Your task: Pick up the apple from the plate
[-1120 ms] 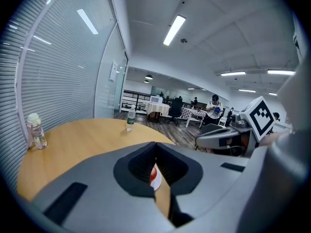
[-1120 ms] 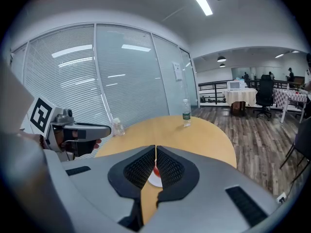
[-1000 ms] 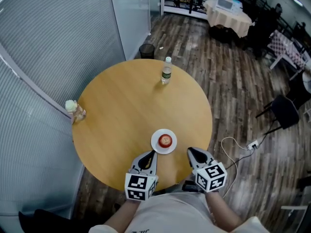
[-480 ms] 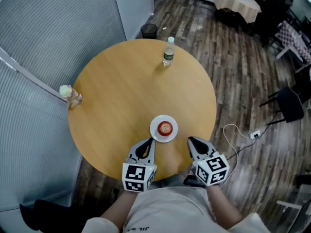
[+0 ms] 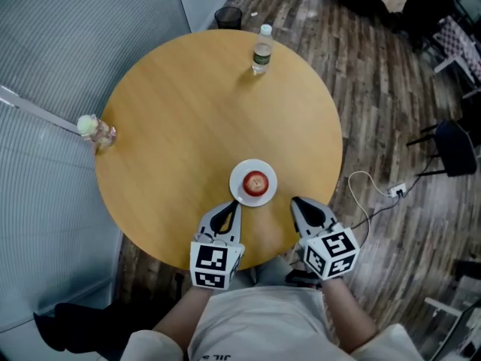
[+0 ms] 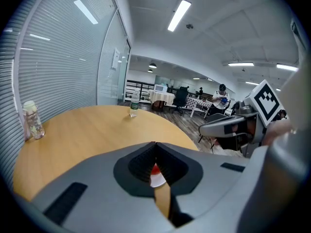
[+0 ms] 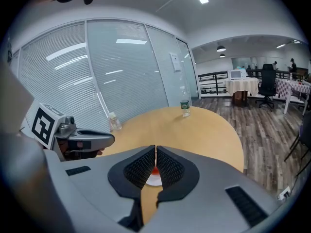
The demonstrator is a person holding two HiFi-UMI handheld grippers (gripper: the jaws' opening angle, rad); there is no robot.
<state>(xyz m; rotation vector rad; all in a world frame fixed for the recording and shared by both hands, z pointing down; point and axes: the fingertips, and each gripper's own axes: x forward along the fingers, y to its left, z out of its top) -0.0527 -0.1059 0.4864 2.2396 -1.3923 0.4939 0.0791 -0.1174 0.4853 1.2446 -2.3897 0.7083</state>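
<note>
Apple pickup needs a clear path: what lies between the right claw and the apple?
In the head view, only bare table and the white plate rim lie between the right claw and the apple; nothing blocks it.

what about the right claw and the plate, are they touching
Apart. The head view shows a strip of bare tabletop between the shut right claw and the plate rim.

Left gripper (image 5: 234, 205), right gripper (image 5: 295, 201): grey, black ribbed jaws, marker cubes (image 5: 216, 265); white shirt (image 5: 255, 323).
</note>
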